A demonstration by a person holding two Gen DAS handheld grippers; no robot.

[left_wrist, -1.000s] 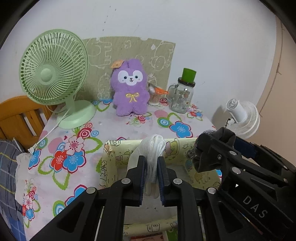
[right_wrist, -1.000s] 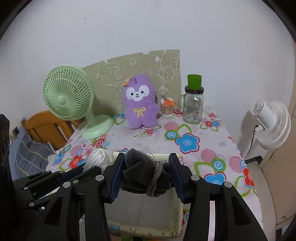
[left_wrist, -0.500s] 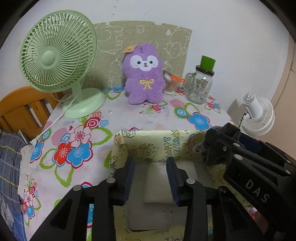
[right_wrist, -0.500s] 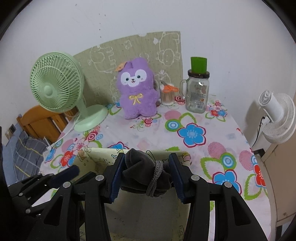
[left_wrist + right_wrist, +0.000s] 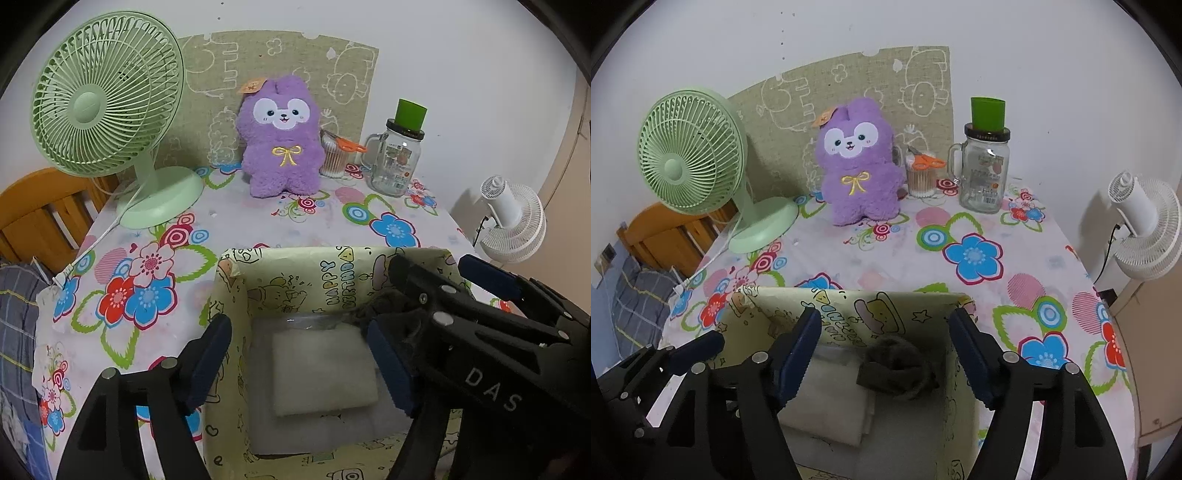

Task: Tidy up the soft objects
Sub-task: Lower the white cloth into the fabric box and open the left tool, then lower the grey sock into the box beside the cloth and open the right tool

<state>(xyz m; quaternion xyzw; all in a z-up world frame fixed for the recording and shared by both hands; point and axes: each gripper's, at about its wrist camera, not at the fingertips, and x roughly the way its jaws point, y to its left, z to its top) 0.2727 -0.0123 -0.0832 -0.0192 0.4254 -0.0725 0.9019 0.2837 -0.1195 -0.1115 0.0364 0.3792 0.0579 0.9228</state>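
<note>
- Left gripper (image 5: 301, 362) stands wide apart over the yellow cartoon-printed box (image 5: 295, 269); its jaws have just been opening and nothing is pressed between the pads.
- Below and between the left gripper's fingers, a white folded cloth (image 5: 325, 373) lies flat on the box floor, clear of both pads.
- Right gripper (image 5: 886, 354) is also spread wide after just opening, its pads free of anything.
- Between the right gripper's fingers and a little beyond them, a dark grey bundle (image 5: 897, 363) sits inside the box against its right wall, touching neither finger.
- Seen from the right wrist, the white cloth (image 5: 827, 410) lies to the left of the grey bundle, partly under the right gripper's left finger.
- From the left wrist, the right gripper (image 5: 436, 314) crosses the box's right side, and only a dark scrap of the bundle shows beside it.
- Farther ahead of both grippers, a purple plush toy (image 5: 858, 162) stands upright on the flowered tablecloth (image 5: 975, 258), well apart from the box.
</note>
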